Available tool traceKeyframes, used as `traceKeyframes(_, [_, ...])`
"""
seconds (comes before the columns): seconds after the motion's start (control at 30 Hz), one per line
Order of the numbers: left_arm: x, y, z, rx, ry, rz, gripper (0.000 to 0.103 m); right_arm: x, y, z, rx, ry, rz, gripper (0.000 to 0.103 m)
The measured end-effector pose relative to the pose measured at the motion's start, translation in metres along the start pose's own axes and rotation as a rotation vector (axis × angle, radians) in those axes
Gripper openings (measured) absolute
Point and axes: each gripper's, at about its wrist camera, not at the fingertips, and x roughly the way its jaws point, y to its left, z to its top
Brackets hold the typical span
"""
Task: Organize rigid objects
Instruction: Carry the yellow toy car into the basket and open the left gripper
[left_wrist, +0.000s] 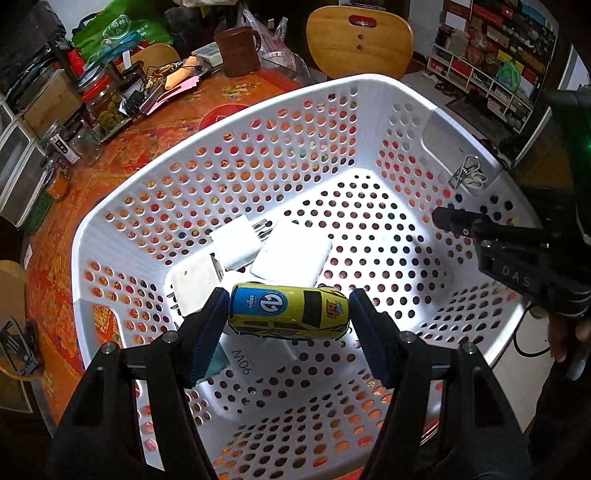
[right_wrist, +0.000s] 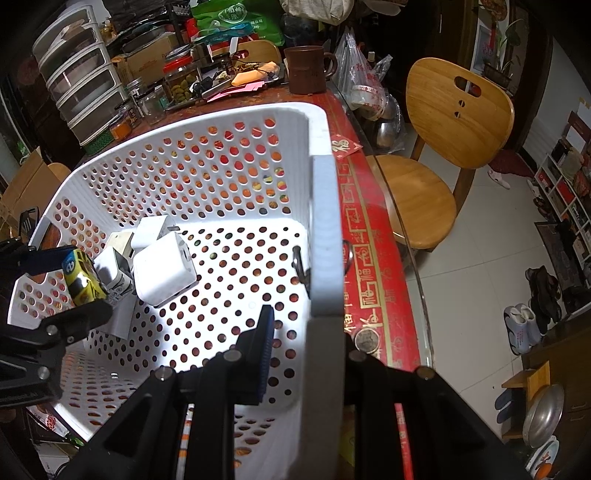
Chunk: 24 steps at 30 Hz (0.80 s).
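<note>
A yellow and blue toy car (left_wrist: 290, 311) sits between the fingers of my left gripper (left_wrist: 290, 317), which is shut on it and holds it above the floor of a white perforated basket (left_wrist: 369, 88). White power adapters (left_wrist: 291, 254) lie in the basket under it. The car (right_wrist: 83, 277) and adapters (right_wrist: 162, 273) also show in the right wrist view. My right gripper (right_wrist: 306, 350) straddles the basket's right wall (right_wrist: 323, 236), one finger (right_wrist: 264, 343) inside, the other hidden outside. A metal binder clip (left_wrist: 467, 173) hangs on that rim.
The basket stands on a red patterned tablecloth (right_wrist: 365, 266) under glass, near the table's edge. A coin (right_wrist: 366, 340) lies beside the basket. Jars, a brown mug (right_wrist: 308, 68), drawers and bags crowd the far side. A wooden chair (right_wrist: 436, 147) stands to the right.
</note>
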Motion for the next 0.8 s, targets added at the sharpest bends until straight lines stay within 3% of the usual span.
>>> traceKeyframes(0.8, [0.015, 0.015, 0.019, -0.03, 0.028, 0.041, 0.065, 0.0, 0.001, 0.001, -0.005, 0.0, 0.002, 0.022])
